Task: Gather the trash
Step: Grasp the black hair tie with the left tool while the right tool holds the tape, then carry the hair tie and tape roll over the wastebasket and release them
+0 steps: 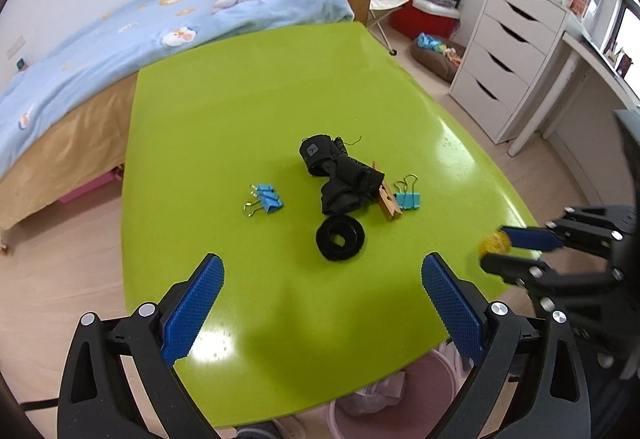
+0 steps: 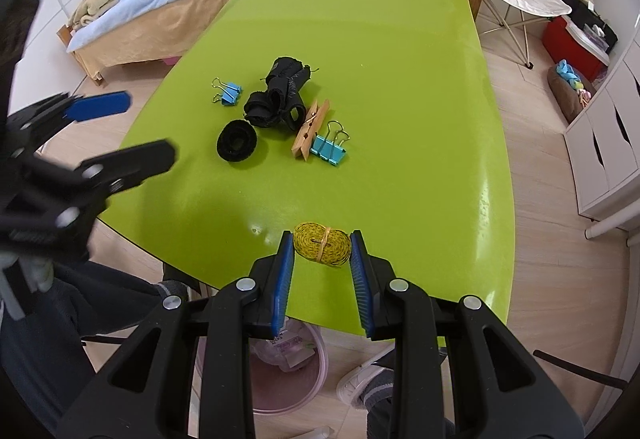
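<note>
A green table (image 1: 248,99) (image 2: 400,51) carries a black fabric bundle (image 1: 340,175) (image 2: 280,95), a black foam ring (image 1: 340,239) (image 2: 237,145), a wooden clothespin (image 1: 388,199) (image 2: 311,129) and two blue binder clips (image 1: 266,199) (image 1: 408,197) (image 2: 228,93) (image 2: 330,147). My right gripper (image 2: 322,247) (image 1: 494,251) is shut on a coiled yellow band (image 2: 322,243) (image 1: 495,243) just above the table's near edge. My left gripper (image 1: 320,279) (image 2: 148,127) is open and empty above the near left part of the table.
A pink bin (image 2: 288,371) (image 1: 396,399) with paper scraps stands on the floor under the table's near edge. A bed with a blue cover (image 1: 120,39) lies behind the table. A white drawer unit (image 1: 508,51) stands to the right.
</note>
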`<state>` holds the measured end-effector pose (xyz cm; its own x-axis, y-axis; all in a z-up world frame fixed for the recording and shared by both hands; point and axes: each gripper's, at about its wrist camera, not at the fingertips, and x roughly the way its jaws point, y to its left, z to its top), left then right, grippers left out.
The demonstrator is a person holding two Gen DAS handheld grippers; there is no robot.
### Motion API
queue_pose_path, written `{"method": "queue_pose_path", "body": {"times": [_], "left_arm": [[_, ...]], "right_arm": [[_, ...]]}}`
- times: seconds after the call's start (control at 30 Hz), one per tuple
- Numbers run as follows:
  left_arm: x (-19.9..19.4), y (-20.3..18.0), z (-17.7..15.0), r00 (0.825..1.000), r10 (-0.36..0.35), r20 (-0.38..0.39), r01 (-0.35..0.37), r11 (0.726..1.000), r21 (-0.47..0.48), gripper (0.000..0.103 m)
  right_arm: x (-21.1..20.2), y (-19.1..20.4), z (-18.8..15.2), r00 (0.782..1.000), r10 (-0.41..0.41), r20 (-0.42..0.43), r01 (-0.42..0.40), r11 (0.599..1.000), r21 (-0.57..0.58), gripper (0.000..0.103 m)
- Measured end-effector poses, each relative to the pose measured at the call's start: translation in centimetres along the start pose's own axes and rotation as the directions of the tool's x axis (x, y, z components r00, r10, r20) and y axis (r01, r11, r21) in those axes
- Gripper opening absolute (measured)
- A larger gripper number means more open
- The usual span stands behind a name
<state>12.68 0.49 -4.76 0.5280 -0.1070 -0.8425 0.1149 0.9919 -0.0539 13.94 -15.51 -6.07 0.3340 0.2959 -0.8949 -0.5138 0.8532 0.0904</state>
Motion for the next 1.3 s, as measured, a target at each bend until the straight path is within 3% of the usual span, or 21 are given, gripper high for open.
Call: {"method": "queue_pose_path", "body": {"times": [0.47,0.67,0.9,1.03,1.13,1.3], "left_arm": [[5.5,-0.7,1.4,0.992,0.029,-0.120,-0.027,0.999,0.017,0.095],[6.4,-0.5,1.3,0.992,0.036,-0.122,-0.036,0.999,0.004,0.095],[7.1,-0.8,1.4,0.991,0.021,-0.133,-0.020,1.000,0.008,0.064],[7.3,-0.8,1.1,0.990,0.009,-0.143,-0.008,1.000,0.007,0.039],[7.2,-0.5,1.0,0.990,0.002,-0.138,-0.002,1.000,0.003,0.033],[6.1,-0.5,0.6,0.992,-0.011,-0.123,0.012,1.000,0.011,0.032]], "right_arm": [[-0.1,-0.6,-0.2,1.000,0.008,0.004,-0.008,1.000,0.014,0.028],[0.2,-0.6,-0.3,1.000,0.008,-0.001,-0.007,1.000,0.012,0.028],[0.3,-0.7,-0.3,1.000,0.008,-0.002,-0.008,1.000,0.013,0.028],[0.3,-0.7,-0.2,1.000,0.006,-0.002,-0.006,1.000,0.013,0.028],[0.3,-0.7,-0.3,1.000,0.008,-0.002,-0.008,1.000,0.013,0.028],[0.3,-0.6,-0.3,1.000,0.008,0.004,-0.008,1.000,0.012,0.028]]}}
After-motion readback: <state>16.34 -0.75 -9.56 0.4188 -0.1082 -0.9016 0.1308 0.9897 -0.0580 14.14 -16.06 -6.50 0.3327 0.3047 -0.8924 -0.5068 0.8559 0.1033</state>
